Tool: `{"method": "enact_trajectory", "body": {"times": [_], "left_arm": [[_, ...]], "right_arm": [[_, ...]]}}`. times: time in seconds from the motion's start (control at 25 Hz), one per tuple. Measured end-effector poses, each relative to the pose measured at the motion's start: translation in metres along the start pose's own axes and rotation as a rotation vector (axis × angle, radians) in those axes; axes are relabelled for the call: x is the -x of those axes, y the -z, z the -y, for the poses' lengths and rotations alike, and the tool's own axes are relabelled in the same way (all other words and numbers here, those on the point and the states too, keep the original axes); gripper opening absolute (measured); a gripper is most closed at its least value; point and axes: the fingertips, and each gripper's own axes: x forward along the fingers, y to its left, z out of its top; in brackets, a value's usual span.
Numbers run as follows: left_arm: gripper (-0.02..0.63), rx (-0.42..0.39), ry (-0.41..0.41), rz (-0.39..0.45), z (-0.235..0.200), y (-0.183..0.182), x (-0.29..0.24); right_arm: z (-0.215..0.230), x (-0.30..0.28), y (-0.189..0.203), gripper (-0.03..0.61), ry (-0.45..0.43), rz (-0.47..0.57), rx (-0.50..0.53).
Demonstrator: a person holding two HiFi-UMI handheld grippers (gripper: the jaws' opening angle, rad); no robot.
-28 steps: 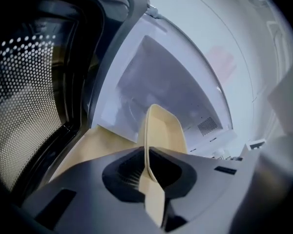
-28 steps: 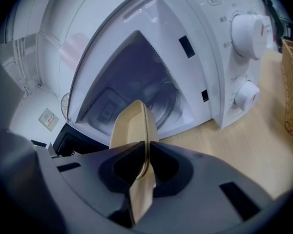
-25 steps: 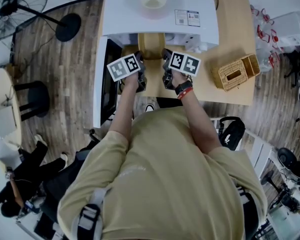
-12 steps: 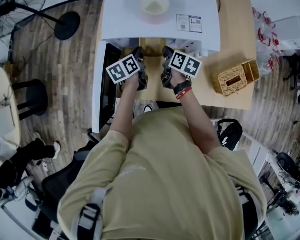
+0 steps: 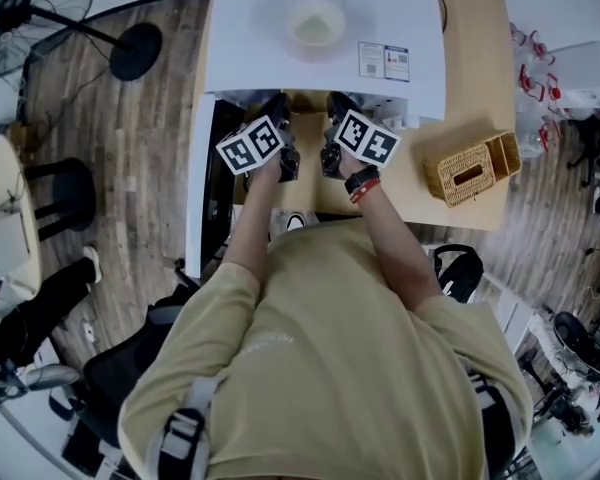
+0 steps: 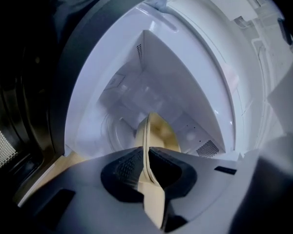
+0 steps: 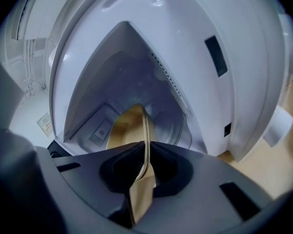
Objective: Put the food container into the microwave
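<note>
Left gripper [image 6: 146, 165] and right gripper [image 7: 146, 168], two in all, each pinched tight on a rim of the one container [image 6: 159, 130], left and right sides. Held level, far end already inside the one microwave's [image 5: 260, 53] open cavity.

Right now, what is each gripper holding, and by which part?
The food container: left gripper and right gripper each pinch its thin rim, on opposite sides.
</note>
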Motion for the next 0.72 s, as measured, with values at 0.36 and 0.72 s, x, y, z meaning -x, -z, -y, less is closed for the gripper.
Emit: {"method": "enact_trajectory", "body": {"times": [0.36, 0.72], "left_arm": [[0.046, -0.045, 0.02, 0.057, -0.004, -0.011, -0.011], [0.046, -0.123, 0.01, 0.096, -0.007, -0.018, -0.023]], "right_arm": [[-0.003, -0.015, -0.007, 0.054, -0.015, 0.072, 0.087], [-0.005, -0.024, -0.014, 0.054, -0.004, 0.132, 0.182]]}}
